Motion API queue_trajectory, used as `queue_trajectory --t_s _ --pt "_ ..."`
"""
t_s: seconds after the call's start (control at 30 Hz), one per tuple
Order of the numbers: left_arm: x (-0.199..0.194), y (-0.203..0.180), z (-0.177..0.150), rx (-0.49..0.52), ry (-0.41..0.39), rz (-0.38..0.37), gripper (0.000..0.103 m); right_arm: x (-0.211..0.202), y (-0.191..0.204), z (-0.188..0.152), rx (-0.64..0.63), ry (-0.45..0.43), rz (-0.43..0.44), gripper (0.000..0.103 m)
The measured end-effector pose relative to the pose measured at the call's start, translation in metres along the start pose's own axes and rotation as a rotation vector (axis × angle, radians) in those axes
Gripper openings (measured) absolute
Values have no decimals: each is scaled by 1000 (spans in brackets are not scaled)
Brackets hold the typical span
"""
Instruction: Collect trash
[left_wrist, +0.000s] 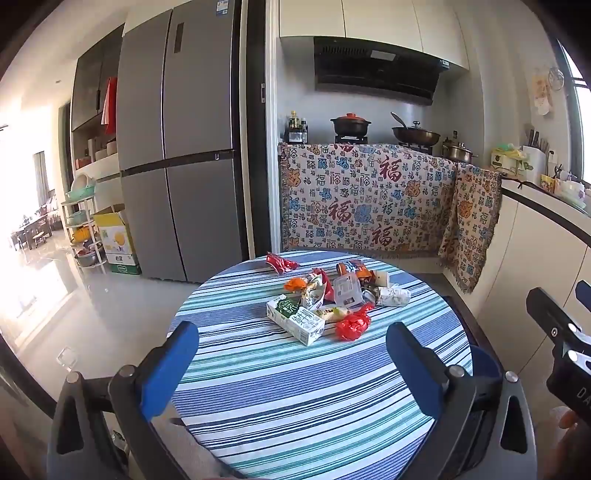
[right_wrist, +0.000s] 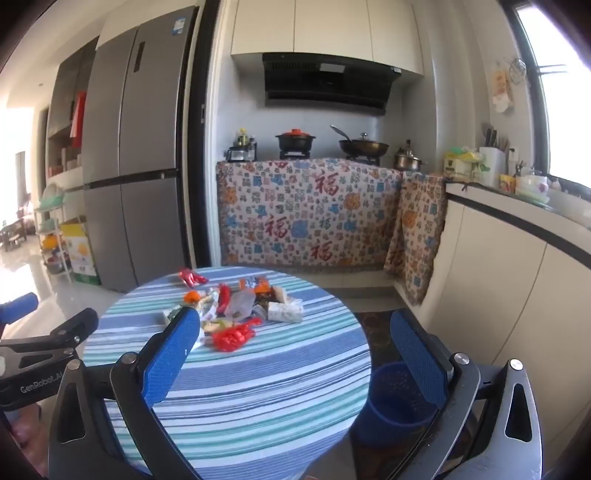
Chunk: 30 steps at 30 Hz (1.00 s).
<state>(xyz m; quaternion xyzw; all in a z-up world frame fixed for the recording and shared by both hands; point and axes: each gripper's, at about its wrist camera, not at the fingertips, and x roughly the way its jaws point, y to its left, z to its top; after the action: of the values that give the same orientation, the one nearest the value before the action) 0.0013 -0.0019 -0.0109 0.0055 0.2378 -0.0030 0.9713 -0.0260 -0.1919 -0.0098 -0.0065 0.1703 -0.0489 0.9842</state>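
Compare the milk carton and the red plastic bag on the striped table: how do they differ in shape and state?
The milk carton is a boxy green-and-white pack lying on its side and keeping its form; the red plastic bag is crumpled into a shapeless lump. The carton bears printed text; the bag looks plain red. The carton lies left of the bag in the left wrist view. Both rest at the near edge of the trash pile on the table, and neither gripper holds them.
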Motion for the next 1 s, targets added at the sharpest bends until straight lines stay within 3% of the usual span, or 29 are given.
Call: queue_trajectory --t_s 1.0 --pt "2 0 -1 2 14 -1 103 1 -5 -1 9 8 -5 103"
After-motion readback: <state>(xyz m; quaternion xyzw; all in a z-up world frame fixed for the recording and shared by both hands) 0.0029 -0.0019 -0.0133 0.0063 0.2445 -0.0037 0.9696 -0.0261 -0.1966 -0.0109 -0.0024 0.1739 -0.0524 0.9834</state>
